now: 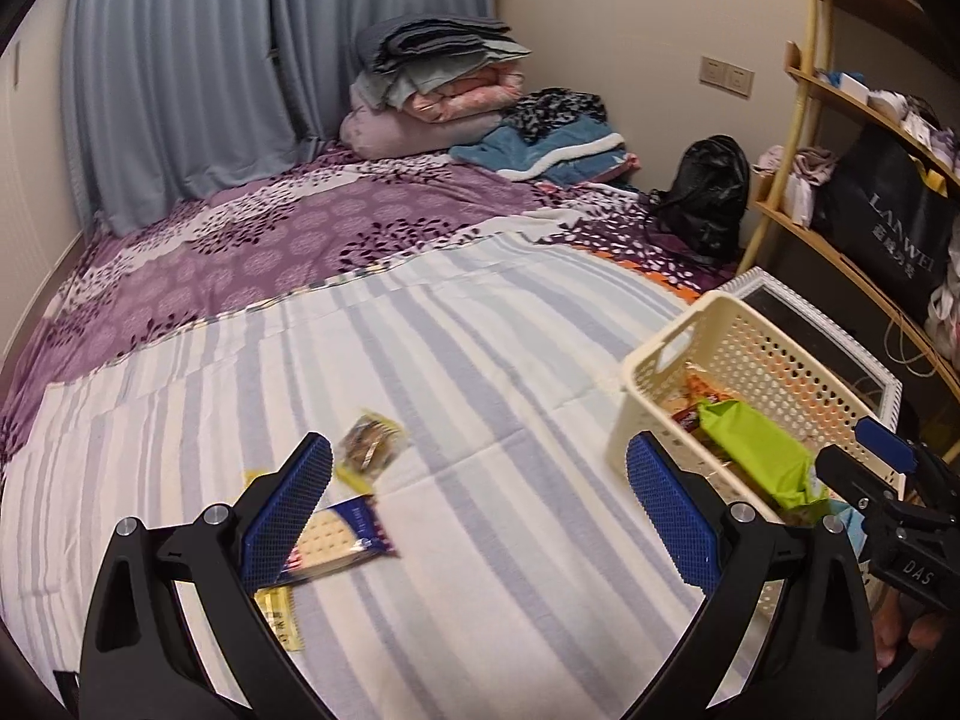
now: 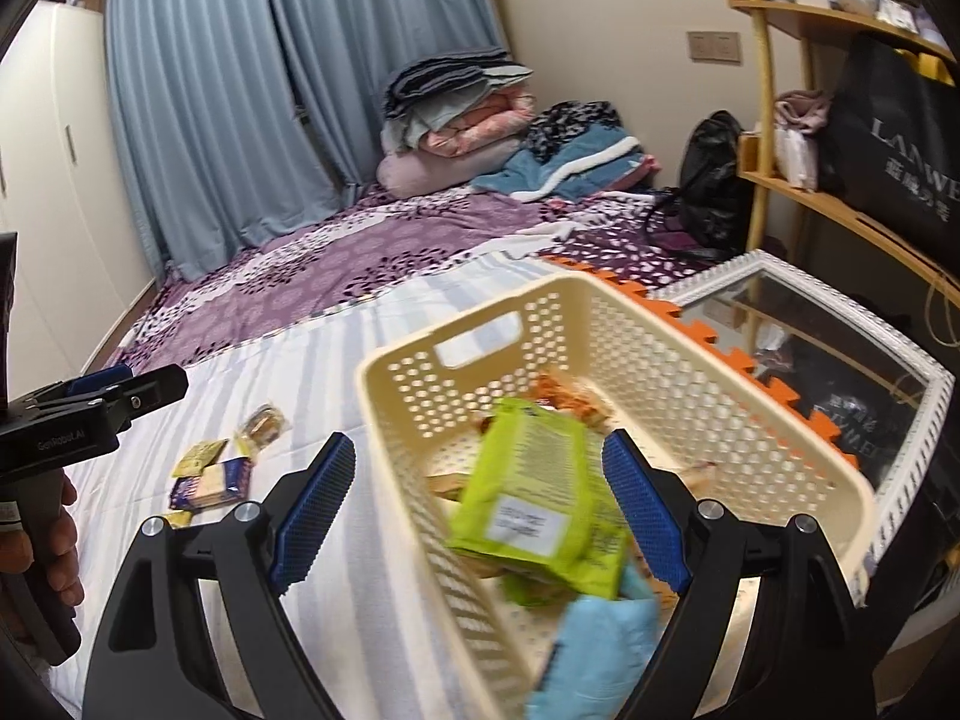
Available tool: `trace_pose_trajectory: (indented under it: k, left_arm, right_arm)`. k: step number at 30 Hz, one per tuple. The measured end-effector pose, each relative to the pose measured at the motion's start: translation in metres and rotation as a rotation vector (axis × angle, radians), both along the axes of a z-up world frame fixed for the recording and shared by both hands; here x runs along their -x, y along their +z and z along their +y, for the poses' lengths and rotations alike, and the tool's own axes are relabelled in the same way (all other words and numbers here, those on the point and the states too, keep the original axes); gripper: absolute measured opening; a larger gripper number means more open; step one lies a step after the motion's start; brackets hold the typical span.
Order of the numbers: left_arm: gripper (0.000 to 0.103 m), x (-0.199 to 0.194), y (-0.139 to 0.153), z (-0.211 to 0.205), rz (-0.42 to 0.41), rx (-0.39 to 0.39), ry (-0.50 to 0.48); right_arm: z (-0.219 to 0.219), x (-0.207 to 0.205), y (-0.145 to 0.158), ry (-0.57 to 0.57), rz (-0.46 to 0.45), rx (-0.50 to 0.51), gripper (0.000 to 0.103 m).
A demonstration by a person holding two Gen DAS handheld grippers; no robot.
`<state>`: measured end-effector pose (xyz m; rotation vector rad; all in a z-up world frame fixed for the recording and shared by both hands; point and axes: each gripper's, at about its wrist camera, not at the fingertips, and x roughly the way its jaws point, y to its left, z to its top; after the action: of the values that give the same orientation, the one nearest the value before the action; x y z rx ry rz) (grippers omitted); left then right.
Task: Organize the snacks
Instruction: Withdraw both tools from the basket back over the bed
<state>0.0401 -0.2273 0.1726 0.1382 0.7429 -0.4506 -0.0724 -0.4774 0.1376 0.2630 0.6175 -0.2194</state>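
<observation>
A cream perforated basket stands on the striped sheet, and it shows at the right of the left wrist view too. My right gripper is open over the basket. A blurred green packet lies loose between its pads, above a light blue packet and orange snacks. My left gripper is open and empty above the sheet. Near its left finger lie a cookie packet, a blue cracker pack and a yellow sachet.
A purple patterned bedspread with piled blankets fills the far end of the bed. A white-framed glass table and a wooden shelf stand right of the basket. Beside them sits a black bag.
</observation>
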Motion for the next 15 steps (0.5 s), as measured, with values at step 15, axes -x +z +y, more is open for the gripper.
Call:
trace_pose_trajectory:
  k: [15]
  left_arm:
    - [0.100, -0.013, -0.038, 0.121, 0.094, 0.019, 0.252]
  right_arm:
    - [0.071, -0.031, -0.002, 0.183, 0.003, 0.003, 0.092]
